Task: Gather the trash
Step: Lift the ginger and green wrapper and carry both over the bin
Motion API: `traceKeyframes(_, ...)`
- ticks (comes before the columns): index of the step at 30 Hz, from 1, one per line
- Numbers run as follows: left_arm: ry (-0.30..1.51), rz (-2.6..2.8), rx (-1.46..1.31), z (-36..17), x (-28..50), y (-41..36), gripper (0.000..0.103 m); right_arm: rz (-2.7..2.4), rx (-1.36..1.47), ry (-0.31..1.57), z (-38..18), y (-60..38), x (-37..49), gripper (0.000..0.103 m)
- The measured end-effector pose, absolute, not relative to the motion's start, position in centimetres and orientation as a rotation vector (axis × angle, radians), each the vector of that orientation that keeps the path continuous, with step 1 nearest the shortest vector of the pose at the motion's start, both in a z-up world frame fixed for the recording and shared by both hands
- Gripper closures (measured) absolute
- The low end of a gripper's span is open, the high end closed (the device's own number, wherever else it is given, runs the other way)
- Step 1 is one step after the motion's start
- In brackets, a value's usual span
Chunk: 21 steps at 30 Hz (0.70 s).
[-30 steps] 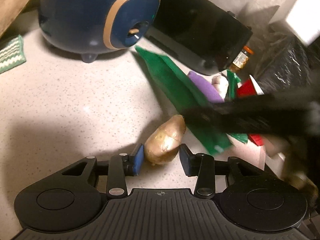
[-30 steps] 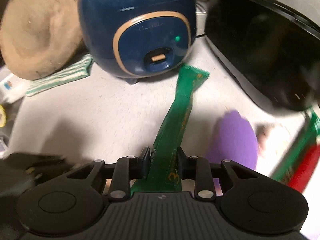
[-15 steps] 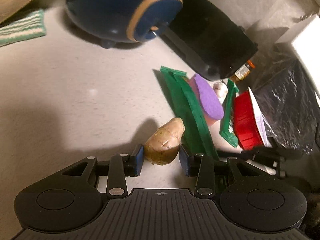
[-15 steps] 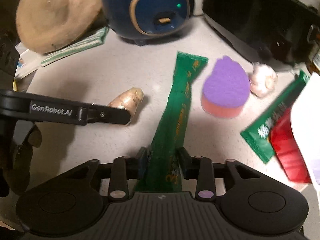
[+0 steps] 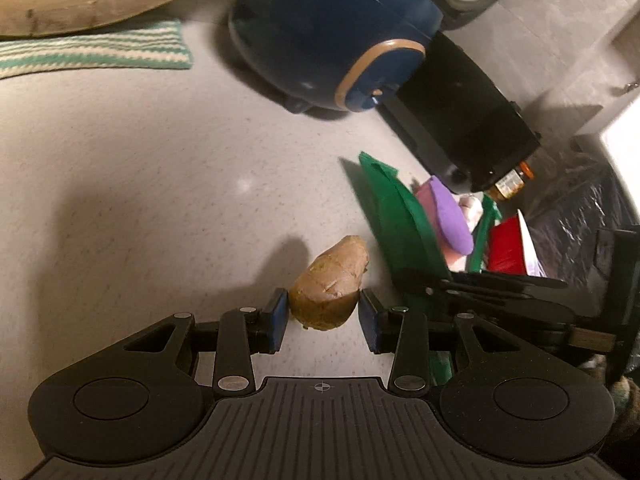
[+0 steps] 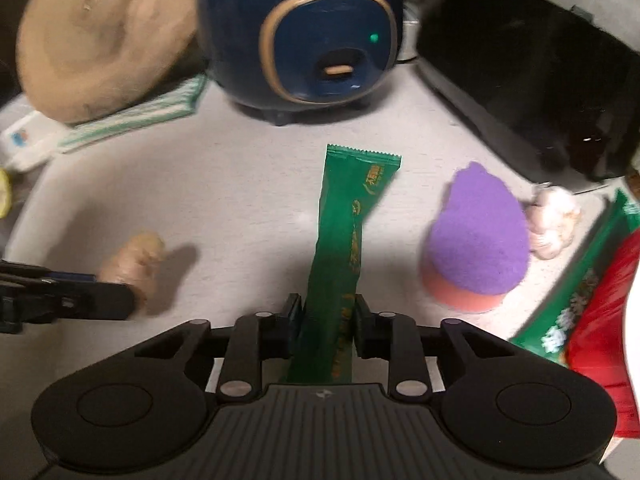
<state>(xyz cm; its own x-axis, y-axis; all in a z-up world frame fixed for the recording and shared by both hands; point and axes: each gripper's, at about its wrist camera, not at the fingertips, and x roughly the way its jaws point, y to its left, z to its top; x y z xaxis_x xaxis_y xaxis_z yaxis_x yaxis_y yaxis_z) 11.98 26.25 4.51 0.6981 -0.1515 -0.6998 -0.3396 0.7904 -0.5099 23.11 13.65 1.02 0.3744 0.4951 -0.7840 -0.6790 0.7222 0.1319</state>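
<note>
Compared with half a second ago, the right tongs are being seen nearly closed again after opening, their pads now pinching the green wrapper, whose far end is lying on the table near its middle. The left tongs are being held partly open, the ginger piece sitting between the pads; contact cannot be told.

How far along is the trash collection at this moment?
Nothing visibly binned. In hand: the right gripper, jaws just closing, pinches the long green foil wrapper; the left gripper holds the brown ginger root. Left: the second green wrapper and red packet.
</note>
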Motion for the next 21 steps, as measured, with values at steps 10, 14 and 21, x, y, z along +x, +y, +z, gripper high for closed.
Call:
traceKeyframes(10,0.796,0.021,-0.544,7.6,14.7,17.2,0.06,0.801,-0.093,0.863,4.3,3.1,18.3,0.087)
traceKeyframes(14,0.819,-0.083,-0.471,8.1,16.3,10.9,0.06,0.746,-0.042,0.853,4.1,-3.1,16.2,0.087)
traceKeyframes(21,0.918,-0.21,-0.383,6.8,17.9,0.2,0.06,0.619,0.084,0.886,1.7,-13.9,13.1,0.087)
